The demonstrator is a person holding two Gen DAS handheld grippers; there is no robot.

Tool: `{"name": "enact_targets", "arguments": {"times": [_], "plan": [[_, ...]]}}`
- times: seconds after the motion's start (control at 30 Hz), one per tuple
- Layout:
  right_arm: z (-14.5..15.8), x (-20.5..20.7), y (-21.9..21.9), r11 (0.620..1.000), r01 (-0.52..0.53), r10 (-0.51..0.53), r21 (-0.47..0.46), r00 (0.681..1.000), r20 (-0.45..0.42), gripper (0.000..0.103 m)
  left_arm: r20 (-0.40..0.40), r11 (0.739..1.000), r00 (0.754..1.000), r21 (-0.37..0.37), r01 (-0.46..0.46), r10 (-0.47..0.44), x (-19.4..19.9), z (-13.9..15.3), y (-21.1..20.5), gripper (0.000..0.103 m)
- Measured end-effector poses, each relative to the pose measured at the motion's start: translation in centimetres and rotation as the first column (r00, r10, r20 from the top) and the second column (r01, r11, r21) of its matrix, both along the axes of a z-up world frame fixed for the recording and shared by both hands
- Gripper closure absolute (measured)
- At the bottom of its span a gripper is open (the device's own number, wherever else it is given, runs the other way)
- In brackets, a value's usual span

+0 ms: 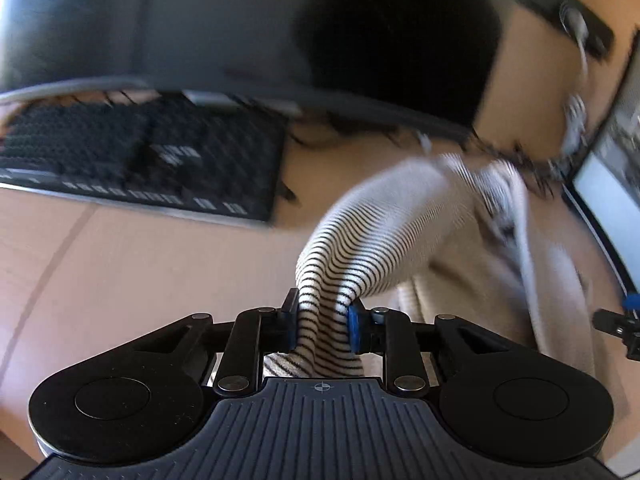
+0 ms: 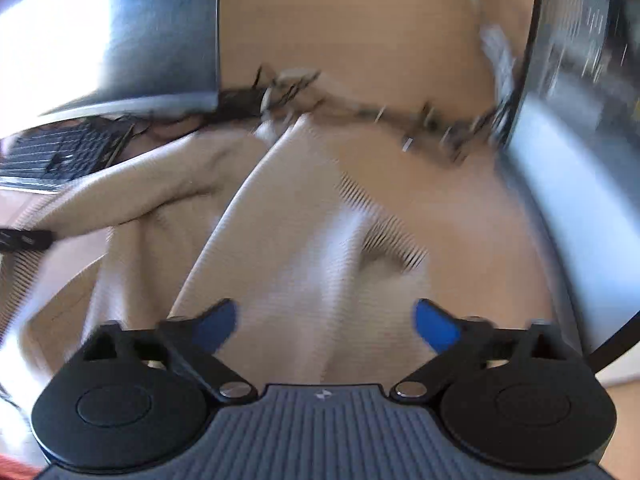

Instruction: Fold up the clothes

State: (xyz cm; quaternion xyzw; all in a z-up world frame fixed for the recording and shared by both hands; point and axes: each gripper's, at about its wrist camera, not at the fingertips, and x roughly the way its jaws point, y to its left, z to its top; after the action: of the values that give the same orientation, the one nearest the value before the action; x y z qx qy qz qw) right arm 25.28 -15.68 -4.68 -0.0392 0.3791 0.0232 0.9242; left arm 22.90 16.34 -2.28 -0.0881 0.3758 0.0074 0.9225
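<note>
A cream garment with thin black stripes (image 1: pixel 360 236) lies bunched on the wooden desk (image 1: pixel 140 280). My left gripper (image 1: pixel 324 320) is shut on a twisted striped part of it and holds it lifted off the desk. In the right wrist view the same garment (image 2: pixel 288 248) spreads out below my right gripper (image 2: pixel 324 320), which is open, its blue-padded fingers (image 2: pixel 216 326) wide apart just above the fabric. The right gripper's tip also shows at the right edge of the left wrist view (image 1: pixel 624 320). Both views are motion-blurred.
A black keyboard (image 1: pixel 140 160) lies at the back left under a dark monitor (image 1: pixel 160 20). A second screen (image 2: pixel 580 140) stands on the right. A tangle of cables (image 2: pixel 400 116) runs along the desk behind the garment.
</note>
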Motion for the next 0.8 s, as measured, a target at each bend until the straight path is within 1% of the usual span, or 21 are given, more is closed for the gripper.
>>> {"name": "enact_targets", "arguments": {"times": [0.03,0.07,0.1,0.2,0.23,0.27,0.3,0.37,0.4,0.43,0.47,0.5,0.53,0.57,0.63,0.67,0.7,0.73,0.8], "plan": [[0.5,0.2,0.2,1.000,0.008,-0.008,-0.015,1.000,0.016,0.030,0.020,1.000,1.000,0.005,-0.022,0.021,0.1,0.4,0.5,0.078],[0.8,0.5,0.4,1.000,0.016,-0.016,0.000,1.000,0.013,0.039,0.033,0.999,0.999,0.008,-0.037,0.037,0.2,0.7,1.0,0.078],[1.1,0.9,0.5,1.000,0.025,-0.025,0.015,1.000,0.010,0.040,0.040,0.999,0.998,0.010,-0.052,0.051,0.4,0.8,1.5,0.078],[1.0,2.2,1.8,0.998,0.032,-0.032,0.051,0.999,-0.006,0.040,0.040,0.998,0.997,-0.009,-0.070,0.070,1.2,0.7,2.3,0.077],[0.7,2.7,2.8,0.999,0.020,-0.019,0.043,1.000,-0.003,0.038,0.040,0.997,0.996,-0.015,-0.076,0.076,1.4,0.7,2.5,0.076],[0.4,3.1,3.8,0.999,0.007,-0.007,0.036,1.000,-0.001,0.032,0.040,0.996,0.996,-0.021,-0.082,0.082,1.6,0.7,2.8,0.075],[0.0,3.6,4.8,1.000,-0.007,0.007,0.022,1.000,0.000,0.024,0.040,0.996,0.995,-0.027,-0.088,0.089,1.9,0.6,3.1,0.075],[-1.4,4.4,6.9,0.998,-0.049,0.048,-0.048,0.999,-0.015,0.022,0.039,0.994,0.994,-0.039,-0.099,0.101,2.4,0.6,3.6,0.075],[-2.0,4.8,8.0,0.994,-0.070,0.068,-0.082,0.997,-0.024,0.025,0.039,0.993,0.993,-0.045,-0.105,0.107,2.6,0.5,3.9,0.075],[-2.6,5.2,8.7,0.989,-0.092,0.089,-0.119,0.995,-0.035,0.033,0.038,0.992,0.993,-0.051,-0.111,0.113,2.9,0.5,4.1,0.075],[-2.9,5.5,8.6,0.980,-0.117,0.110,-0.163,0.993,-0.053,0.071,0.048,0.992,0.992,-0.050,-0.112,0.114,3.1,0.8,4.5,0.075],[-3.2,5.9,8.5,0.968,-0.142,0.130,-0.205,0.989,-0.073,0.089,0.058,0.993,0.992,-0.048,-0.112,0.115,3.4,1.0,4.9,0.075],[-3.2,6.2,8.1,0.956,-0.162,0.145,-0.245,0.986,-0.085,0.089,0.068,0.993,0.991,-0.046,-0.113,0.116,3.7,1.3,5.2,0.075],[-2.3,6.2,7.0,0.947,-0.164,0.150,-0.277,0.986,-0.073,0.095,0.078,0.993,0.990,-0.045,-0.113,0.116,4.0,1.5,5.6,0.075],[-0.5,6.3,4.7,0.923,-0.159,0.154,-0.350,0.987,-0.042,0.095,0.099,0.993,0.989,-0.038,-0.109,0.112,4.6,2.1,6.1,0.075],[0.6,6.6,3.2,0.899,-0.124,0.135,-0.420,0.991,-0.004,0.096,0.106,0.993,0.988,-0.035,-0.112,0.115,5.1,2.3,6.3,0.075],[1.7,7.4,1.5,0.871,-0.065,0.095,-0.486,0.995,0.039,0.096,0.113,0.993,0.987,-0.027,-0.111,0.113,5.8,2.4,6.4,0.075],[2.6,8.4,0.1,0.851,0.000,0.047,-0.524,0.996,0.077,0.096,0.120,0.994,0.986,-0.019,-0.110,0.111,6.5,2.4,6.6,0.075],[4.1,10.6,-2.7,0.795,0.159,-0.077,-0.585,0.984,0.163,0.096,0.113,0.994,0.987,-0.003,-0.112,0.112,7.9,2.1,6.5,0.064]]}}
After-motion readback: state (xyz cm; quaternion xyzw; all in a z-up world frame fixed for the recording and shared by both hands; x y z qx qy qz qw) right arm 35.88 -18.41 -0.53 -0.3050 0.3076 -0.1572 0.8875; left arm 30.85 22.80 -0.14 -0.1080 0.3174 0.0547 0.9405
